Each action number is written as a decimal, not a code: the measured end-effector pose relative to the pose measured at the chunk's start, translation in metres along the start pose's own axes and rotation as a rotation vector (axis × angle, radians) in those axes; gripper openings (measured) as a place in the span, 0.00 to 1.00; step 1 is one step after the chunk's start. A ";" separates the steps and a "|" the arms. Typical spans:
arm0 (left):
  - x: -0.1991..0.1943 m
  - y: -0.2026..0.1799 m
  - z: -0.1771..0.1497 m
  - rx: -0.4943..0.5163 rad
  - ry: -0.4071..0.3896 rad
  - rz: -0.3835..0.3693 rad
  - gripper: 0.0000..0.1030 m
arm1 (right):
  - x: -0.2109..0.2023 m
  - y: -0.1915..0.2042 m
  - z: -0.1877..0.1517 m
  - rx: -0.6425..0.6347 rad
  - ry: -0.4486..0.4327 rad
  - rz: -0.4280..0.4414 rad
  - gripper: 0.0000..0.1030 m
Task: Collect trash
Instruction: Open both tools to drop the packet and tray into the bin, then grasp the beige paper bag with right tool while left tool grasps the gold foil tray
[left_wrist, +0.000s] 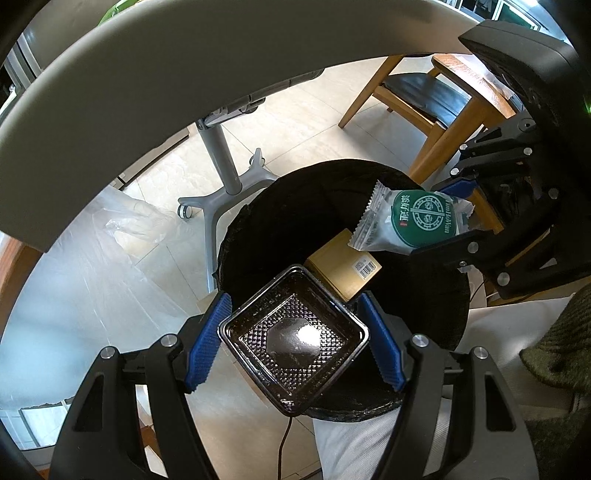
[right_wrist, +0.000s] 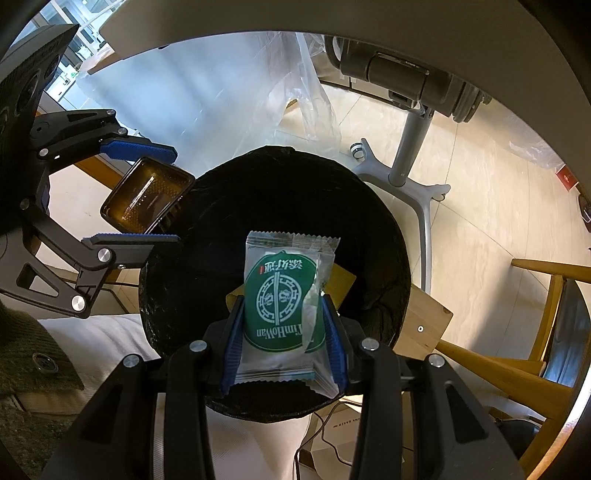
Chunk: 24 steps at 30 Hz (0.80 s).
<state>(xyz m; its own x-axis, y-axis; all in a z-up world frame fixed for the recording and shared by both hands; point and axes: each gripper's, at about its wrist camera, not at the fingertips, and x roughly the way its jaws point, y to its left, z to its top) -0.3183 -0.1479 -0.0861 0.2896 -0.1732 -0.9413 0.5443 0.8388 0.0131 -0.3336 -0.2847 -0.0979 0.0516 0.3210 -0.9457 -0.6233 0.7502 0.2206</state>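
My left gripper (left_wrist: 293, 345) is shut on a dark plastic tray (left_wrist: 293, 341) and holds it over the near rim of a black-lined trash bin (left_wrist: 277, 221). It also shows in the right wrist view (right_wrist: 147, 195) at the bin's left edge. My right gripper (right_wrist: 282, 343) is shut on a white and green snack wrapper (right_wrist: 280, 306) above the bin's opening (right_wrist: 207, 266). The wrapper also shows in the left wrist view (left_wrist: 410, 223). A tan cardboard box (left_wrist: 343, 264) lies inside the bin.
A grey table edge (left_wrist: 147, 55) arcs overhead, with its wheeled leg (left_wrist: 225, 173) beside the bin. Clear plastic sheeting (left_wrist: 74, 266) lies left. A wooden chair (left_wrist: 424, 92) stands behind. A wooden block (right_wrist: 428, 325) and paper bag (right_wrist: 332, 439) sit by the bin.
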 end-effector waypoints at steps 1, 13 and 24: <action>0.000 0.000 0.001 -0.001 -0.001 0.001 0.70 | 0.000 0.000 0.000 0.000 0.000 0.002 0.39; 0.004 0.000 0.000 0.007 0.023 -0.024 0.85 | -0.009 -0.007 -0.004 0.051 -0.017 -0.016 0.67; -0.053 0.004 0.003 -0.017 -0.092 -0.043 0.85 | -0.065 0.001 -0.005 0.012 -0.124 0.000 0.67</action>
<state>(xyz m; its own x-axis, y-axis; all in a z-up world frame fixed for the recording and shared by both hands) -0.3295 -0.1369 -0.0355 0.3379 -0.2553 -0.9059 0.5444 0.8382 -0.0331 -0.3414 -0.3074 -0.0373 0.1477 0.3893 -0.9092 -0.6138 0.7569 0.2244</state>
